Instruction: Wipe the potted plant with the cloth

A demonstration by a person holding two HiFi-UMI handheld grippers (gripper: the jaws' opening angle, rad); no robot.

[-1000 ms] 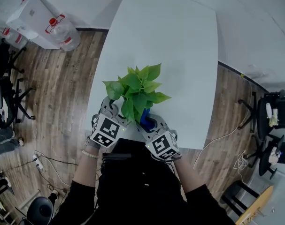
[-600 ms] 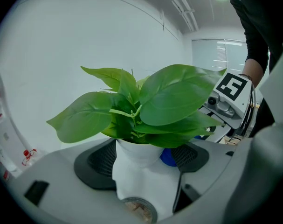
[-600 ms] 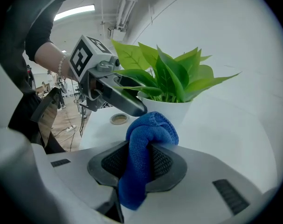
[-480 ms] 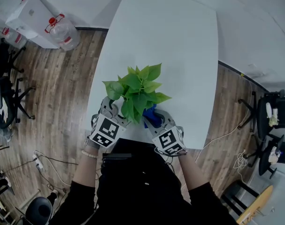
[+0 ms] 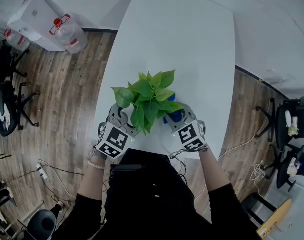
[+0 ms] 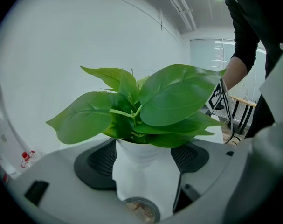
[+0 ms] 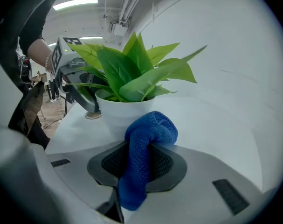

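The potted plant (image 5: 149, 101) stands at the counter's (image 5: 182, 39) near edge, with open counter beyond. My left gripper's (image 5: 122, 124) jaws clamp its pot (image 6: 141, 167) — my right gripper's (image 5: 178, 118) jaws pinch the blue cloth (image 7: 148, 143) just beside it.

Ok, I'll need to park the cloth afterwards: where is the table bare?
The far half of the table beyond the potted plant is bare, up to both side edges. The near edge is crowded: the left gripper clamps the pot, the right gripper holds the cloth beside it.
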